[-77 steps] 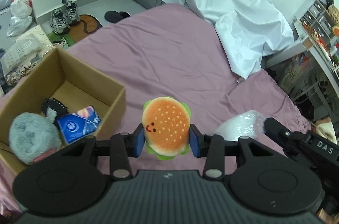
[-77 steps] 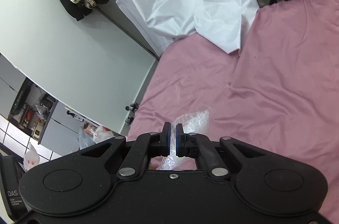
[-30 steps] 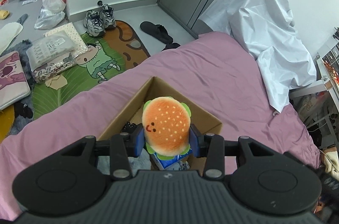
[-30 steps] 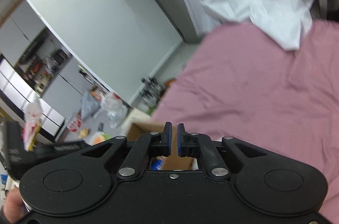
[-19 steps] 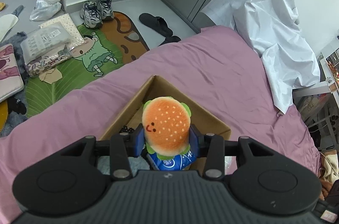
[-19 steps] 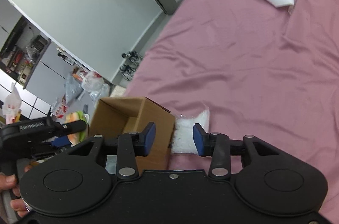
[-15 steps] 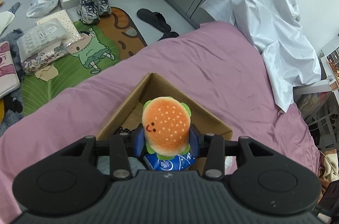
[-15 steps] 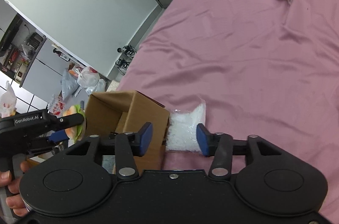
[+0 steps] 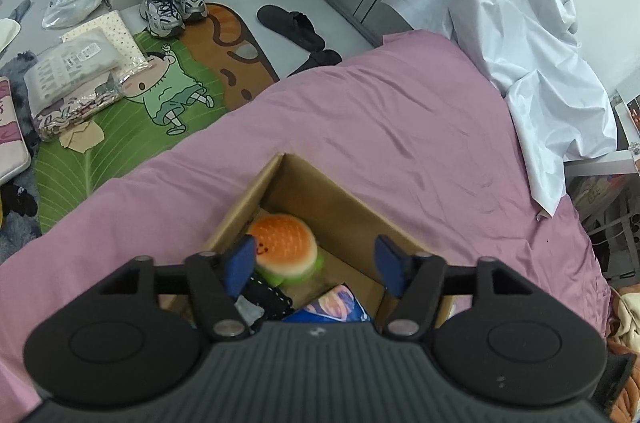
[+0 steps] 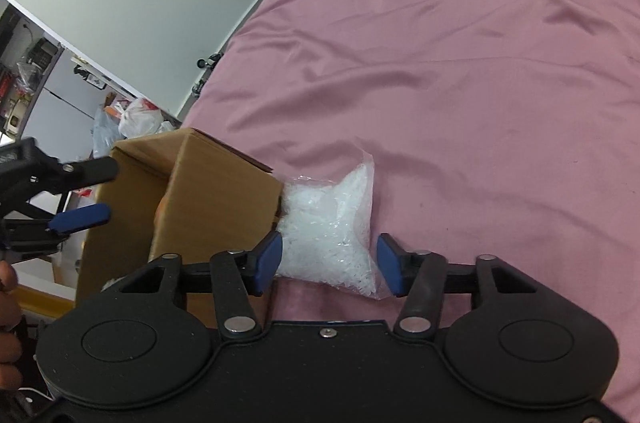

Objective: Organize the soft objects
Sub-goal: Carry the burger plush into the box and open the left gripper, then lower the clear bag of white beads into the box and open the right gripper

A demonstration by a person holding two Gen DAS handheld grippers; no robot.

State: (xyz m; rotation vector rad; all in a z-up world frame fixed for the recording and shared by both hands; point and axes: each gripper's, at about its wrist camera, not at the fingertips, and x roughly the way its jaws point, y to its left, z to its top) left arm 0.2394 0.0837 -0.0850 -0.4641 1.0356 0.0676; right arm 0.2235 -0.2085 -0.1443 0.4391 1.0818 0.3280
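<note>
Grey sneakers (image 9: 173,3), black slippers (image 9: 292,27), cartoon floor mat (image 9: 132,111), white sheet (image 9: 520,35)

Burger toy (image 9: 286,247): soft plush cloth. Box (image 10: 216,199): matt brown cardboard. Bag (image 10: 332,231): clear glossy plastic, white granular fill. Bedsheet (image 10: 460,63): smooth pink cloth, faint sheen. Left gripper (image 9: 314,265) body: matt ribbed black plastic.

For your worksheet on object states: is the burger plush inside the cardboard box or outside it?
Inside. The burger plush sits below the rim of the cardboard box, between its walls, and the left gripper above it has its fingers spread apart.
</note>
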